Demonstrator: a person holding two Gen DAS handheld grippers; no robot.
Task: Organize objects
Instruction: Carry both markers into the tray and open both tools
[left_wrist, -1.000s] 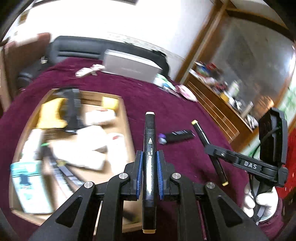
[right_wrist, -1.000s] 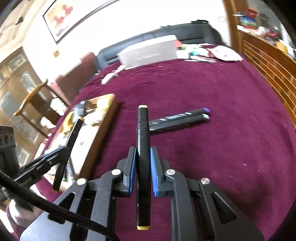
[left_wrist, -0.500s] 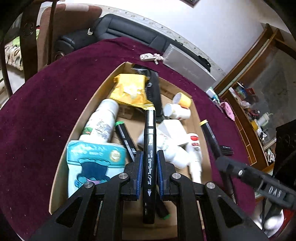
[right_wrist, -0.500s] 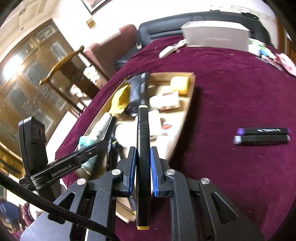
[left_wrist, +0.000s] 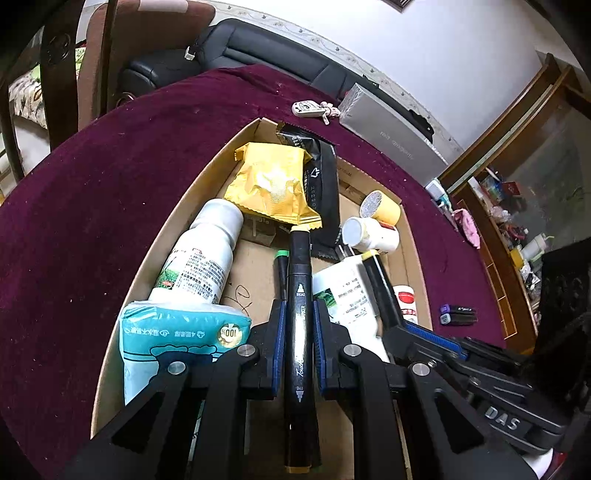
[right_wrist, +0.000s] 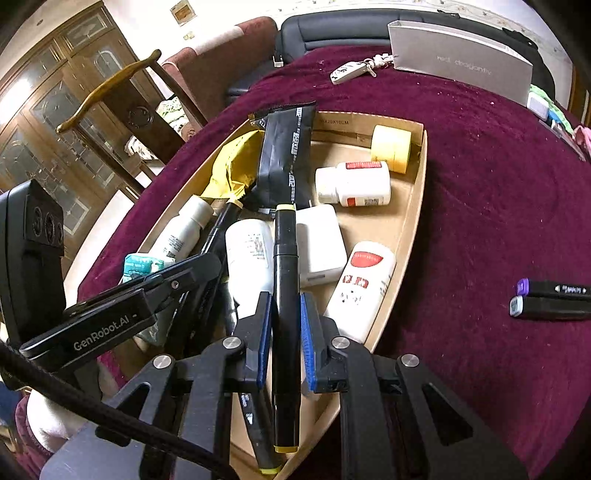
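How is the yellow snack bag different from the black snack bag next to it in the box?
The yellow snack bag is short and crinkly; the black snack bag is longer and smoother. The yellow one shows no writing from here, while the black one has white print running along it. In the left wrist view, the yellow one lies partly over the black one. Both lie in the cardboard box.

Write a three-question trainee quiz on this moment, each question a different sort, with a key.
1. True or false: the left gripper is shut on a black marker.
2. Where do the two loose markers lie? A) in the cardboard box B) on the maroon cloth beside the box C) on the grey case
3. Fill in: the right gripper holds a marker with ______ end caps.

Key: 1 true; 2 B; 3 yellow.
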